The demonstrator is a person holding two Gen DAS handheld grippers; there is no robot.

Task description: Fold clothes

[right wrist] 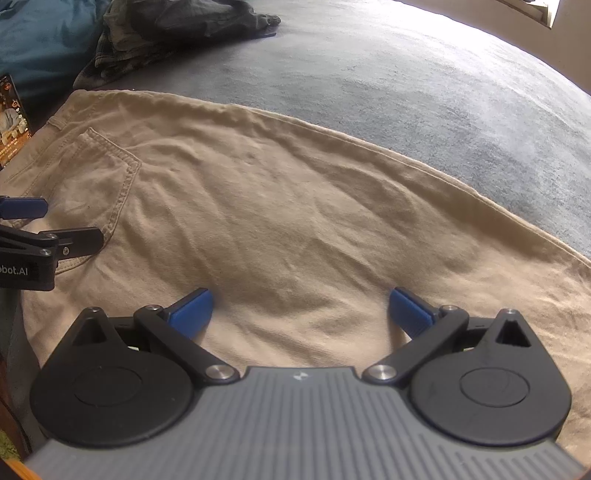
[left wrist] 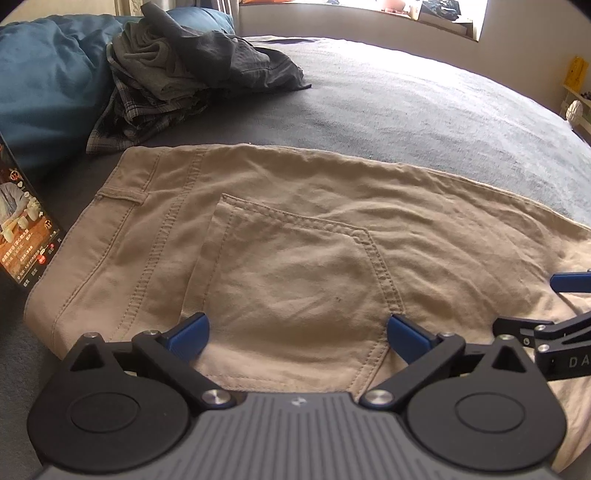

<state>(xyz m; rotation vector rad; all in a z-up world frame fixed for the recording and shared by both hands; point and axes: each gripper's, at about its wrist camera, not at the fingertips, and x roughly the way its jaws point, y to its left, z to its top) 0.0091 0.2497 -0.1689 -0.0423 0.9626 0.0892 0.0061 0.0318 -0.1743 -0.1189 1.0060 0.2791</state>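
The tan trousers (left wrist: pixel 295 236) lie flat across the grey bed (left wrist: pixel 406 103), filling the lower half of both views. If either set of fingers closes too shallow, it may catch only the top layer and the fold would come out skewed. The left gripper (left wrist: pixel 298 334) and right gripper (right wrist: pixel 301 308) both have fingers spread wide, holding nothing, with cloth lying between and beneath them.

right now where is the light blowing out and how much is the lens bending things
Left wrist view: the window at top right is blown out, glare washing the grey bedspread below; khaki trousers sharp. Right wrist view: same glare at upper right; fisheye bows the trousers' far edge into an arc, corners dark.
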